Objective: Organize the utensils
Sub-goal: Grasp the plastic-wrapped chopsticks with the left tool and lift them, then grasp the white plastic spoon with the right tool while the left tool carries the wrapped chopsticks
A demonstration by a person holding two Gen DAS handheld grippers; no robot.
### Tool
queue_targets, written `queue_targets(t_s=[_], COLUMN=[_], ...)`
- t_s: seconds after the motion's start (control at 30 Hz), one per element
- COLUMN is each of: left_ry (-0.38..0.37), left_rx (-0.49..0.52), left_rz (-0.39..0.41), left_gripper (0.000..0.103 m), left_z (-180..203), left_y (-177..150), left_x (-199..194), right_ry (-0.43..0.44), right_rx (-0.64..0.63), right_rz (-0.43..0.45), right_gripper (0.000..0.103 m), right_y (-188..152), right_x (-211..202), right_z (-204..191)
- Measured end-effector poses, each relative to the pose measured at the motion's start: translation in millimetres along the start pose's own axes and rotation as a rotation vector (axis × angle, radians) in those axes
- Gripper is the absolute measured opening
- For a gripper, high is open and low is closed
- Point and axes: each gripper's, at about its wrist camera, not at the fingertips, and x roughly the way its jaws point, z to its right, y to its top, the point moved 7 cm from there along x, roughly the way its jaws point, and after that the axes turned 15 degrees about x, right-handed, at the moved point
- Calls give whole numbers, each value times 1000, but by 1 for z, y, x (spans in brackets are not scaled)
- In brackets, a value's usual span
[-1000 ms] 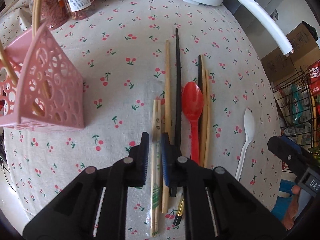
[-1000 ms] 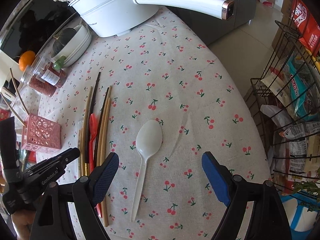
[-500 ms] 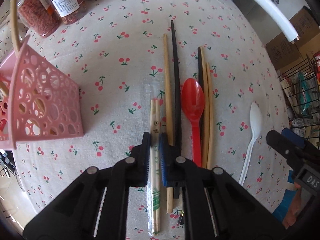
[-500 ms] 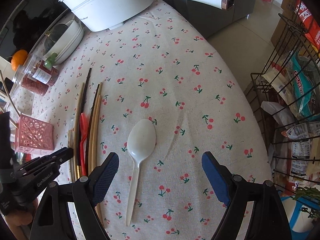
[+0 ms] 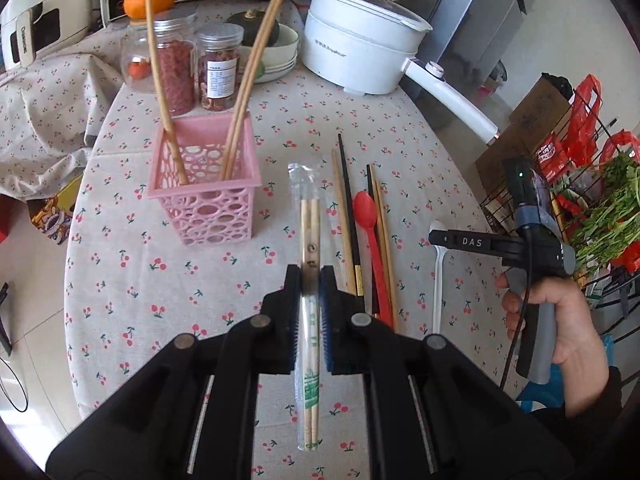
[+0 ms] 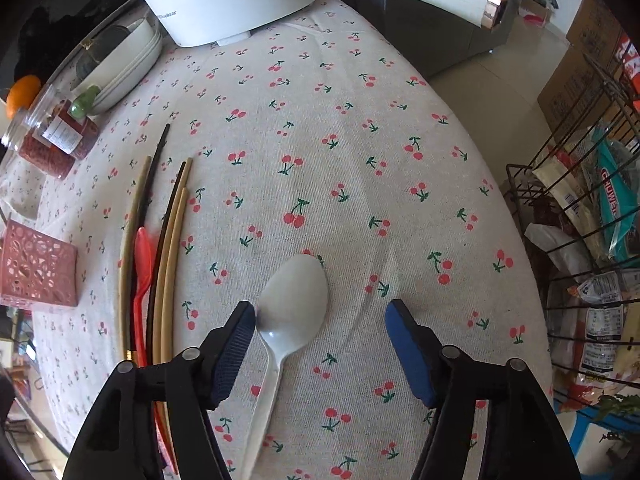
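While the left tool (image 5: 310, 280) clamps wrapped disposable chopsticks (image 5: 310, 236) above the surface (image 5: 120, 280), the pink basket (image 5: 204, 192) sits just left. Right view: right tool (image 6: 320, 320) spread wide over white plastic spoon (image 6: 294, 300) lying on the cloth.

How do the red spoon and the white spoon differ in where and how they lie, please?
The red spoon lies packed among the loose chopsticks, while the white spoon lies alone on the tablecloth. The red spoon has no gripper over it; the white spoon sits between the open fingers of the right gripper. Both lie flat, bowls pointing away from the person.
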Motion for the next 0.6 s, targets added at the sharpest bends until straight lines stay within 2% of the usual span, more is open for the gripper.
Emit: queue_targets(t_s=[0.07, 0.1, 0.3, 0.6], left_ry=[-9, -2, 2, 38], left_rx=[-14, -14, -44, -58], left_rz=[17, 21, 28, 131], left_gripper=[11, 11, 11, 11], left_z=[-5, -8, -24, -40], left_y=[0, -4, -16, -10], left_x=[-1, -5, -10, -42], right_ry=[-62, -65, -58, 195], right_rx=[-29, -37, -24, 81], right_rz=[29, 37, 45, 39], right_gripper=[50, 41, 37, 37], right_y=[-2, -3, -6, -7], right_x=[1, 1, 0, -33], right_z=[-6, -8, -16, -11])
